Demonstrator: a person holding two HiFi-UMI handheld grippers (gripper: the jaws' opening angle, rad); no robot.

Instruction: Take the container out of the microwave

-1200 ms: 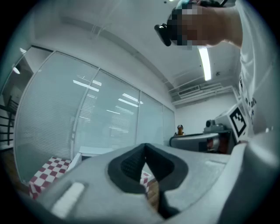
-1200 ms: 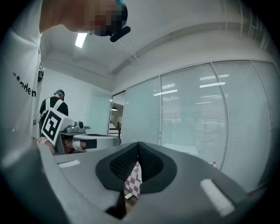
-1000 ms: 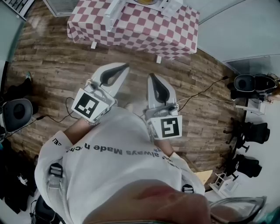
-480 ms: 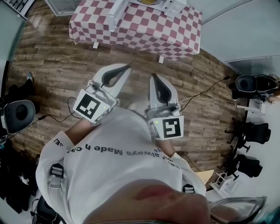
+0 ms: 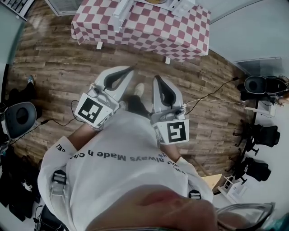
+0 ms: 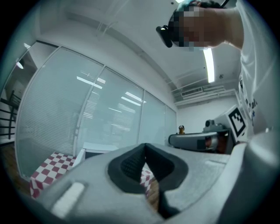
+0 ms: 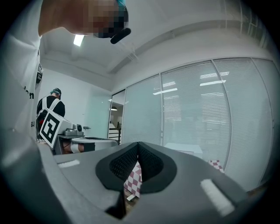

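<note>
A table with a red-and-white checked cloth [image 5: 149, 29] stands at the top of the head view, across the wooden floor [image 5: 54, 67]. On it is a white microwave [image 5: 178, 6], cut off by the frame's edge; its inside and any container are hidden. I hold both grippers level in front of my chest, pointed toward the table. The left gripper [image 5: 131, 68] is shut with nothing in it, its dark pads meeting [image 6: 145, 146]. Beside it the right gripper [image 5: 156, 77] is shut and empty as well [image 7: 138, 144]. The checked cloth [image 7: 133, 179] shows below the right jaws.
Office chairs stand at the left [image 5: 18, 117] and at the right [image 5: 257, 85]. A cable [image 5: 212, 92] trails over the floor. Glass partition walls [image 6: 87, 113] lie beyond the table. Another person [image 7: 50, 105] stands far off in the right gripper view.
Both grippers and I have moved toward the table, which sits a little lower in the head view. A shoe now shows between the grippers. Both stay shut.
</note>
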